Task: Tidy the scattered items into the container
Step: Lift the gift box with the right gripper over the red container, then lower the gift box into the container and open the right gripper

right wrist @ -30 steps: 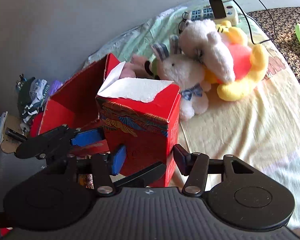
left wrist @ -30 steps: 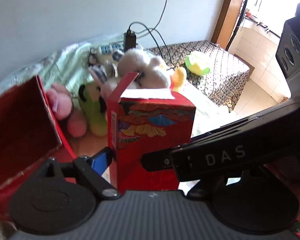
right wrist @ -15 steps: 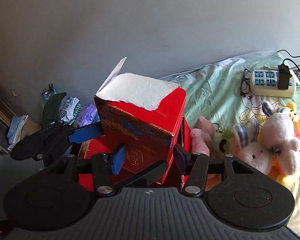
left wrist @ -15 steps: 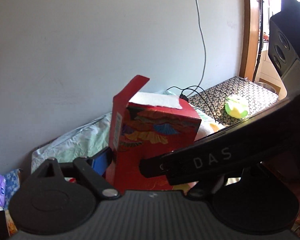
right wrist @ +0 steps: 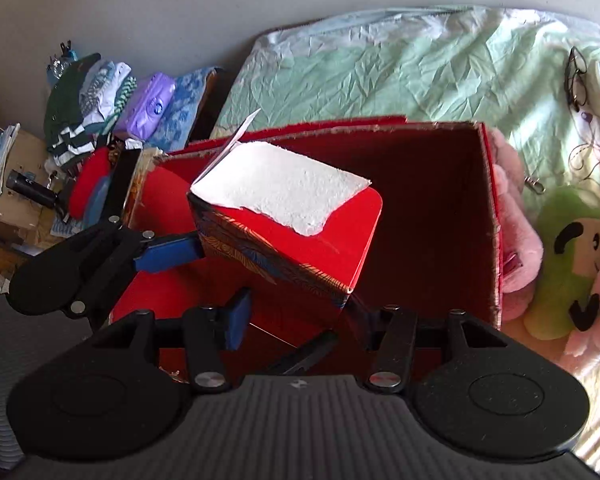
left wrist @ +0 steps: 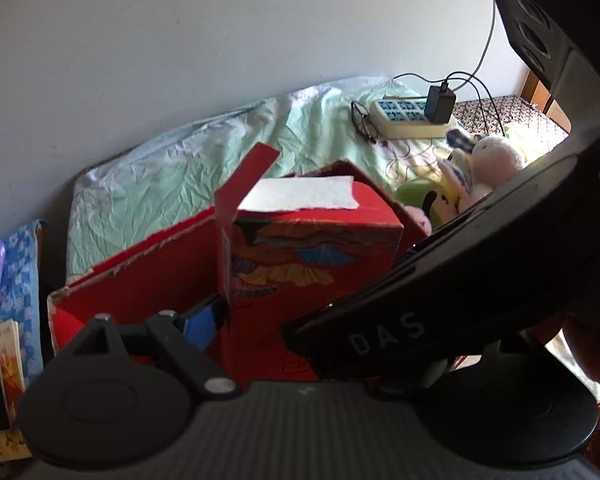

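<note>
Lowered since 0.5 s ago: carton (right wrist: 296, 236) now sits inside the open red box (right wrist: 440, 200). Both grippers, left (left wrist: 300, 320) and right (right wrist: 296, 312), clamped on carton sides. Plush toys (right wrist: 564, 260) beside box.

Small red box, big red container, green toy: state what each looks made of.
Small red box: glossy printed paperboard, creased flap, torn white patch on top. Big red container: probably matte cardboard, with frayed pale rim edges. Green toy: plush fabric, fuzzy nap.
</note>
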Demonstrator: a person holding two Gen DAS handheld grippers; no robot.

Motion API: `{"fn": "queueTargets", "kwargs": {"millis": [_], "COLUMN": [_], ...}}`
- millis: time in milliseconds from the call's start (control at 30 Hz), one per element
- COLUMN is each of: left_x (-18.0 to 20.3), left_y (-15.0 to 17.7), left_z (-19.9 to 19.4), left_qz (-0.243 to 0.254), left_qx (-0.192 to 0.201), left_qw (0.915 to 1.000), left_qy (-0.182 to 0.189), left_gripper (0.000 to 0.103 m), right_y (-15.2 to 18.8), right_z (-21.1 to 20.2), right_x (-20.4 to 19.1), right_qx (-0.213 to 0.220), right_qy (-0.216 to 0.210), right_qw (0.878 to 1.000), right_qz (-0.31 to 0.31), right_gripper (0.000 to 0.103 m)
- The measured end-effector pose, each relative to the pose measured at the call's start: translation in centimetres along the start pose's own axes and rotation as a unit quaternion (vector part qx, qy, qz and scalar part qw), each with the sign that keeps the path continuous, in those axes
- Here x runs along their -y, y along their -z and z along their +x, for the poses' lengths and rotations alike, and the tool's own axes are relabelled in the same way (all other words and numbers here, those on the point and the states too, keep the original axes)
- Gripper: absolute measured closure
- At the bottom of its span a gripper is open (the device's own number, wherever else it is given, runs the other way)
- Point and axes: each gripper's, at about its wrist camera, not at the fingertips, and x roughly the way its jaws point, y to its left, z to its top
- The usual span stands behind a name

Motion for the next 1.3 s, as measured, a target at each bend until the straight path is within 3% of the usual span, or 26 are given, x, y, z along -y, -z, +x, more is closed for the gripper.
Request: {"fn": "queueTargets", "kwargs": {"millis": [267, 400, 600, 700, 833, 1100, 1300], "left_x": [-2.2, -2.7, -5.1, -5.3, -5.6, -5.1, -3.1], "left_y": [1.9, 2.4, 2.7, 2.6, 2.9, 2.8, 1.2], "left_z": [3.1, 4.7, 6.9, 6.9, 6.9, 8.3, 9.5], "left_qz": [-0.030, -0.036, -0.094, -0.090, -0.095, -0.129, -0.113], "left_qx": [-0.080, -0.126, -0.184, -0.188, -0.202, -0.239, -0.245], "left_qw": [0.9960, 0.9906, 0.9738, 0.9730, 0.9672, 0.9492, 0.9496], "left_qy": [0.027, 0.041, 0.095, 0.100, 0.122, 0.158, 0.159], "left_gripper": [0.019, 0.020, 0.024, 0.023, 0.019, 0.016, 0.015], "right_y": [-1.3, -2.0, -2.9, -2.4, -1.6, -1.1, -0.9], "right_z": [4.0, 4.9, 5.7, 6.1, 5.7, 0.5, -1.9], "right_x": [-0.1, -0.2, 0.7, 1.2, 1.8, 3.7, 5.7], "right_qx": [-0.097, -0.112, -0.086, -0.086, -0.066, 0.023, 0.059], "right_qy": [0.015, 0.026, 0.040, 0.029, 0.064, 0.016, 0.022], "right_qw": [0.995, 0.993, 0.995, 0.996, 0.996, 0.999, 0.997], "right_qz": [-0.003, -0.010, 0.015, 0.021, 0.019, 0.046, 0.051], "right_gripper": [0.048, 0.045, 0.041, 0.043, 0.046, 0.046, 0.051]}}
